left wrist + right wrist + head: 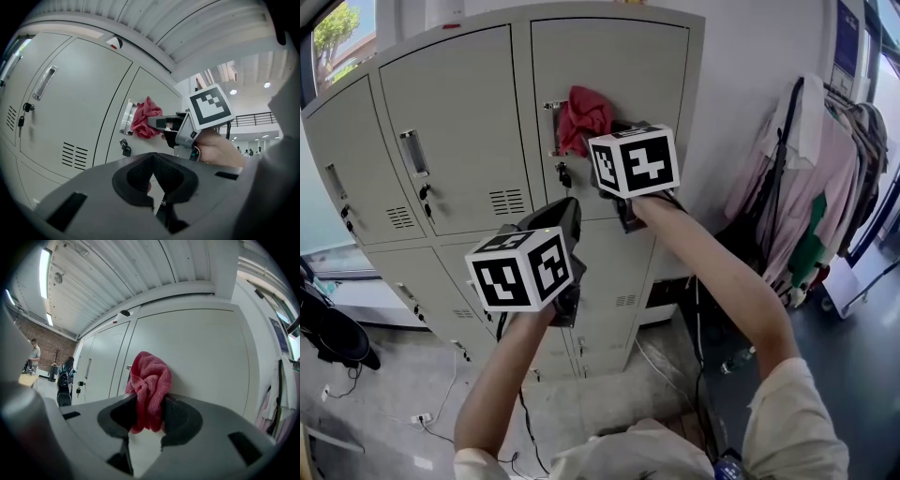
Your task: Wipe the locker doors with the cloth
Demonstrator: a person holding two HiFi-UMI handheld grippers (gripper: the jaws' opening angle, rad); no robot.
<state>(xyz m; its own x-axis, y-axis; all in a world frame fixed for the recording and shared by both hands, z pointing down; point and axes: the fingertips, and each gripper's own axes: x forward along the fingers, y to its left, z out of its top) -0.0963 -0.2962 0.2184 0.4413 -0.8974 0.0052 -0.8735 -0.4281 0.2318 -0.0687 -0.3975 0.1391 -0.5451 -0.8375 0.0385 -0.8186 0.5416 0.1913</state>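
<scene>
Forearms (pixel 722 291) are reaching up from the bottom of the head view, each one carrying a gripper toward the grey lockers (pixel 459 141). The left gripper (pixel 565 211) is hanging lower, in front of the seam between two upper doors; its jaws are lying tip to tip with only a thin slit behind them, and nothing is sitting between them. The right gripper (pixel 612 129) is pinching the red cloth (pixel 584 114), with folds bunching out above its jaws, and is pressing it against the upper right door (pixel 619 56), just beside that door's handle (pixel 125 117) and above the key (pixel 124 148) hanging from its lock. The neighbouring door is showing its own handle (pixel 414 152), a vent (pixel 507 201) and hanging keys (pixel 425 199). Clothes (pixel 811 178) are hanging on a rack to the right of the lockers. Cables (pixel 431 417) are trailing over the grey floor (pixel 394 375), and a window (pixel 337 37) is letting in daylight at upper left. A ribbed ceiling (pixel 117 273) with a strip light (pixel 45 268) is running overhead, and a person (pixel 33 357) is standing far off before a brick wall (pixel 47 338).
</scene>
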